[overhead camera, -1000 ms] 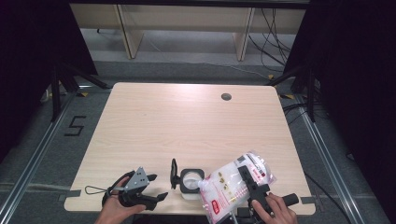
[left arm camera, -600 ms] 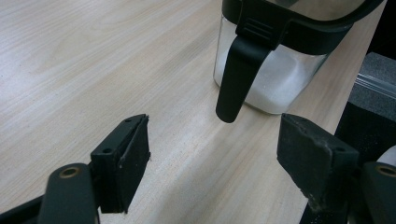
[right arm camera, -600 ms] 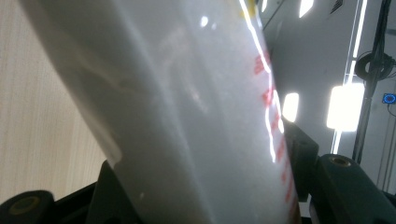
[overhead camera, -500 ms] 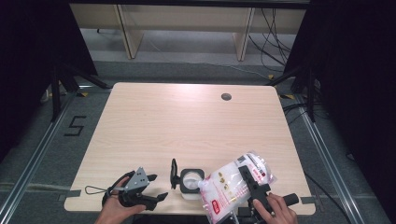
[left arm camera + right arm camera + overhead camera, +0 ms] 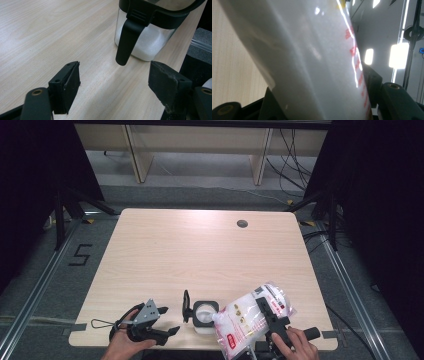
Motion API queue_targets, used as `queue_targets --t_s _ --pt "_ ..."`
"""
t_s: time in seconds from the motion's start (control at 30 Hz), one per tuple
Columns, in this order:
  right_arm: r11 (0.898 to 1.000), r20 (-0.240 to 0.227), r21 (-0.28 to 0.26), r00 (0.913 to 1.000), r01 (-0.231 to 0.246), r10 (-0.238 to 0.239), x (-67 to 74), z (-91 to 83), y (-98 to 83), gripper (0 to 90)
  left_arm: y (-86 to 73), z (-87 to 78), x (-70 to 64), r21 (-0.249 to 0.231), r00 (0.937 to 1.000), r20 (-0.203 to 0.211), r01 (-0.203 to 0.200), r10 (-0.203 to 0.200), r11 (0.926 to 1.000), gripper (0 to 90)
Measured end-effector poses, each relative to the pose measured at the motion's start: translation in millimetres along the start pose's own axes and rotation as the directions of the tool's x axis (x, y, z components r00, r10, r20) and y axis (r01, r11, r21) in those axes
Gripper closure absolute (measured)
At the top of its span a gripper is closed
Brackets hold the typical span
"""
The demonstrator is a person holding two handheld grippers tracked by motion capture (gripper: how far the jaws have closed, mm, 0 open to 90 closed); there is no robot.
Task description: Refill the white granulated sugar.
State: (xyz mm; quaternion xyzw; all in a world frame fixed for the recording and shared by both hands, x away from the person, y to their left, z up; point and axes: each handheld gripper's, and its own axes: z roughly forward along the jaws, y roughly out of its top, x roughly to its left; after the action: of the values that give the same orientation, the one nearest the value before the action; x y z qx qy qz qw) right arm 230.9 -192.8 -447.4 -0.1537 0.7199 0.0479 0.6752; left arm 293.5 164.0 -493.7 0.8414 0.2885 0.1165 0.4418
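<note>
Sugar bag (image 5: 250,320) sits pinched between my right gripper (image 5: 272,320) jaws, tilted so its lower corner points down at the open jar (image 5: 204,312) near the table (image 5: 200,250) front edge. In the right gripper view the bag (image 5: 312,65) is a white, glossy wall with red print down one side, and both black jaws press against it from either side. The jar is clear glass with white grains in the bottom, a black collar, and a black lid (image 5: 186,306) flipped up on its left side. My left gripper (image 5: 150,325) rests low on the table to the left of the jar, apart from it, jaws spread wide with nothing between them. In the left gripper view, the jar (image 5: 147,37) stands just ahead, its black latch tab (image 5: 127,40) hanging down over the glass, bare wood showing between my fingers (image 5: 71,85).
</note>
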Motion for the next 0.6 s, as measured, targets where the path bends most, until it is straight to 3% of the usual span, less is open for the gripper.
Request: queue_targets --t_s 0.03,0.07,0.13,0.23,0.4,0.5,0.53,0.57,0.6 --pt "1.0 -0.001 0.001 1.0 -0.005 0.005 0.3 -0.2 -0.2 47.7 0.1 -0.3 -0.1 0.003 1.0 0.003 0.004 -0.004 1.0 24.9" --pt "0.998 -0.005 0.015 0.9977 -0.067 0.067 4.6 -0.9 -1.0 47.7 0.1 -0.2 -0.1 0.003 1.0 0.003 0.005 -0.005 1.0 24.9" --pt "1.0 0.003 0.002 0.9997 -0.026 0.026 1.4 0.0 -0.8 47.7 0.0 0.3 -1.2 -0.004 0.9999 -0.006 0.015 -0.015 0.9999 24.9" --pt "1.0 -0.001 0.0 0.9997 -0.024 0.024 1.3 0.1 -1.1 47.7 0.7 -0.6 1.5 0.004 0.9997 0.004 -0.026 0.026 0.9997 24.9" --pt "1.0 -0.001 0.001 0.9997 -0.025 0.025 0.8 -0.1 -1.3 47.8 0.7 -0.5 1.4 0.004 0.9997 0.004 -0.024 0.024 0.9997 24.9" --pt "0.998 -0.01 0.021 0.9983 -0.056 0.057 2.3 -0.7 -1.4 47.8 0.5 0.2 0.5 -0.005 0.9999 0.003 -0.014 0.014 0.9999 24.9" --pt "0.999 -0.003 0.009 0.9993 -0.037 0.037 1.0 -0.2 -1.7 47.8 0.5 0.1 0.6 -0.004 0.9999 0.004 -0.015 0.015 0.9999 24.9" --pt "0.994 -0.007 0.032 0.9943 -0.106 0.106 5.6 -1.8 -2.1 47.8 0.7 -0.5 1.4 0.004 0.9997 0.003 -0.023 0.022 0.9997 24.9" --pt "0.999 0.004 0.009 0.9994 -0.035 0.035 0.3 -0.6 -2.0 47.8 0.7 -0.7 1.2 0.006 0.9998 -0.002 -0.021 0.021 0.9998 24.9"
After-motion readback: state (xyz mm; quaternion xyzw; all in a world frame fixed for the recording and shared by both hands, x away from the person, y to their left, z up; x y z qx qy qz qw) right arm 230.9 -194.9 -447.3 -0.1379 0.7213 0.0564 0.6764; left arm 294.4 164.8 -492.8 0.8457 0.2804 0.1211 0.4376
